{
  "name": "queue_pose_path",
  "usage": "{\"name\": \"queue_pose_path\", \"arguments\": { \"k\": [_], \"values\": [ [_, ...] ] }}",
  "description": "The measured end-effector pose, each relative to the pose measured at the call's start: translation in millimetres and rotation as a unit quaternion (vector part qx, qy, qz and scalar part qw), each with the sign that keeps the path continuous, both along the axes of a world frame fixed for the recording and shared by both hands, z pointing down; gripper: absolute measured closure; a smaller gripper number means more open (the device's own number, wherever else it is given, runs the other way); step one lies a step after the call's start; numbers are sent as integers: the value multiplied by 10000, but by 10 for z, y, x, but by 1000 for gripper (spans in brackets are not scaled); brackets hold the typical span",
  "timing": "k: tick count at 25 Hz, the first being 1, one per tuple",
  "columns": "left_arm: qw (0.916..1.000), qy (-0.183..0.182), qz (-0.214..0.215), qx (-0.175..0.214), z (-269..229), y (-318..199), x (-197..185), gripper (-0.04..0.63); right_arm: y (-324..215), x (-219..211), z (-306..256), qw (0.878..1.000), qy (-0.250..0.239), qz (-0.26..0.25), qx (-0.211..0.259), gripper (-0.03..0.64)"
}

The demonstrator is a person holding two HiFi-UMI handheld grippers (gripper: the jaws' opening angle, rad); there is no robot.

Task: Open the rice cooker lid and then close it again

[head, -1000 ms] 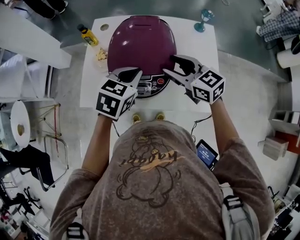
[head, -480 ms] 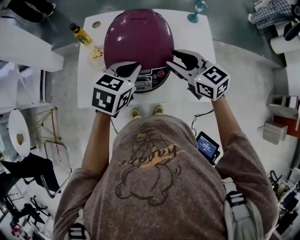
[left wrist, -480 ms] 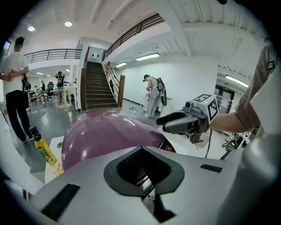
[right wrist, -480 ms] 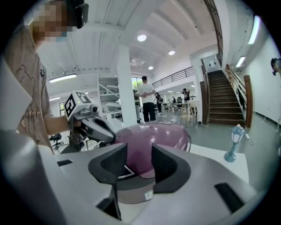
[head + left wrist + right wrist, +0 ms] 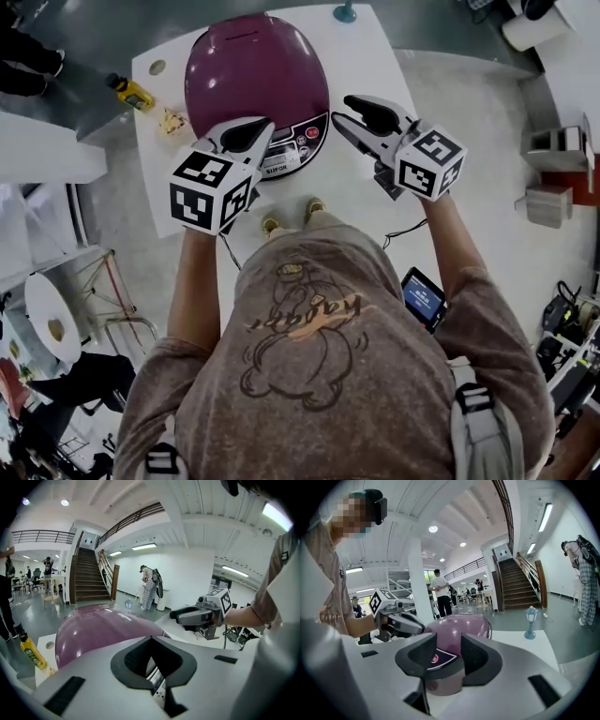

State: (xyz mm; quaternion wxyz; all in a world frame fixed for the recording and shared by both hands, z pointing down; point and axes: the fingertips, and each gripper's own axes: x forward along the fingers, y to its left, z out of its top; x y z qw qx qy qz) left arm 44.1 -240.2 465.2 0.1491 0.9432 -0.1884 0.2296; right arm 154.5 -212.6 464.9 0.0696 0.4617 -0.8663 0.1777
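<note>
The purple rice cooker point(image 5: 253, 80) stands on the white table point(image 5: 375, 66) with its lid down. My left gripper point(image 5: 246, 139) hovers over the cooker's front control panel point(image 5: 292, 145), fingers together and nothing held. In the left gripper view the left gripper point(image 5: 151, 639) has its tips meeting, with the purple lid point(image 5: 93, 630) beyond. My right gripper point(image 5: 361, 117) hangs over the table just right of the cooker, apart from it. Its jaws have just been closing, but a gap remains and nothing is between them; the cooker point(image 5: 461, 625) shows through that gap of the right gripper point(image 5: 449, 645).
A yellow bottle point(image 5: 129, 92) and a small pale item point(image 5: 170, 122) sit at the table's left end. A blue stemmed ornament point(image 5: 529, 620) stands at the far right corner. The table's near edge is under my hands. A lit screen point(image 5: 424, 298) hangs by my right side.
The right gripper has drawn away from the lid's right edge to beside the cooker, and its jaws stand narrower. The left gripper stays over the control panel. The head view has tilted.
</note>
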Motion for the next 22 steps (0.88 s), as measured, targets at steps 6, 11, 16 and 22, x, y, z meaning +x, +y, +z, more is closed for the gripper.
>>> {"name": "queue_pose_path", "arguments": {
  "k": [6,11,16,22],
  "values": [
    [9996,219,-13,184,-142,143,79,575,254,-29,-128,9997,-91,138,178,457],
    [9973,473,-493,273,-182,196,-7,575,478,-73,-170,9995,-26,-17,329,457],
    [9920,626,-1015,411,-213,397,-81,575,795,-6,-146,9988,-98,-89,466,457],
    [9870,743,-1269,646,-291,871,-104,575,1234,25,-93,9983,-142,-154,540,465]
  ]
}}
